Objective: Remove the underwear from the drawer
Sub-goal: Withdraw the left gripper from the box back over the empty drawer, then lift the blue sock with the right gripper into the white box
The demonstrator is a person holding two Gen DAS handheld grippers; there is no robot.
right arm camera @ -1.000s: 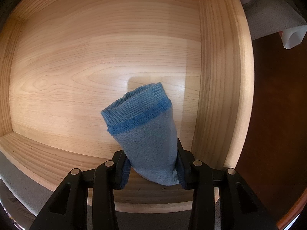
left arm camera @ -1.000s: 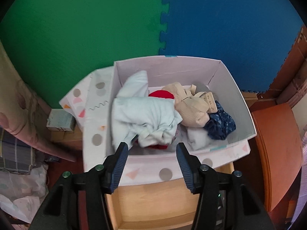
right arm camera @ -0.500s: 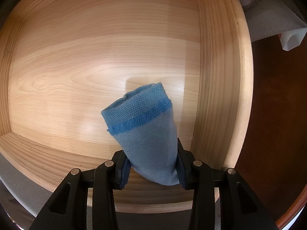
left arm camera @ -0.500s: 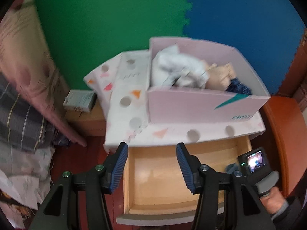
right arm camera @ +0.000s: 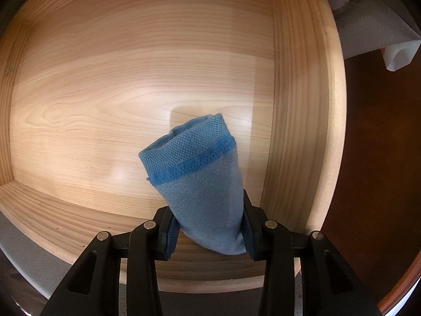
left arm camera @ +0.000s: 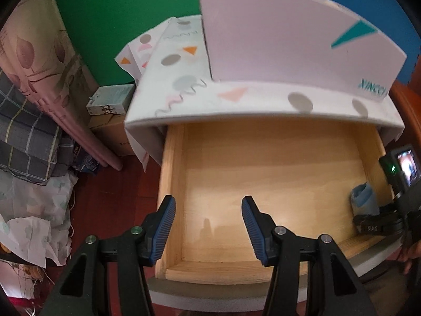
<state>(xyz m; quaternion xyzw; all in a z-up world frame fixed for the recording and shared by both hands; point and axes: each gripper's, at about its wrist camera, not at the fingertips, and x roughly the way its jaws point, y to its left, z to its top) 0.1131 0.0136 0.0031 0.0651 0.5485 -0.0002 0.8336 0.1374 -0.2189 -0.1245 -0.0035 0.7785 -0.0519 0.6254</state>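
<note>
Blue knit fabric is what fills the right wrist view: a rolled-up piece of light blue underwear (right arm camera: 200, 184) with a darker blue band near its open end, pinched between the two fingers of the right gripper (right arm camera: 209, 230). The jaws are pressed against both sides of the roll, so it's a firm clamp. The roll sticks out forward over the pale wood floor of the drawer (right arm camera: 131, 84), close to the drawer's right wall, and the dark reddish floor shows past that wall.

From the left wrist view the whole drawer is pulled out, and the underwear (left arm camera: 364, 197) sits at its far right side, with the right gripper (left arm camera: 379, 221) and its little camera screen right there on it. Can't tell from either view whether the roll is touching the drawer bottom or lifted off it.

The left gripper (left arm camera: 208, 226) hangs over the front left part of the drawer with its blue-padded fingers (left arm camera: 164, 226) spread wide apart, nothing between them.

On top of the unit, above the drawer, sits a pink box (left arm camera: 289, 44) with a teal triangle on its front, standing on a white patterned sheet (left arm camera: 184, 79) with grey dots and orange triangles. Green and blue foam mats (left arm camera: 118, 13) are behind it, and a heap of bedding (left arm camera: 29, 137) is off to the left.
</note>
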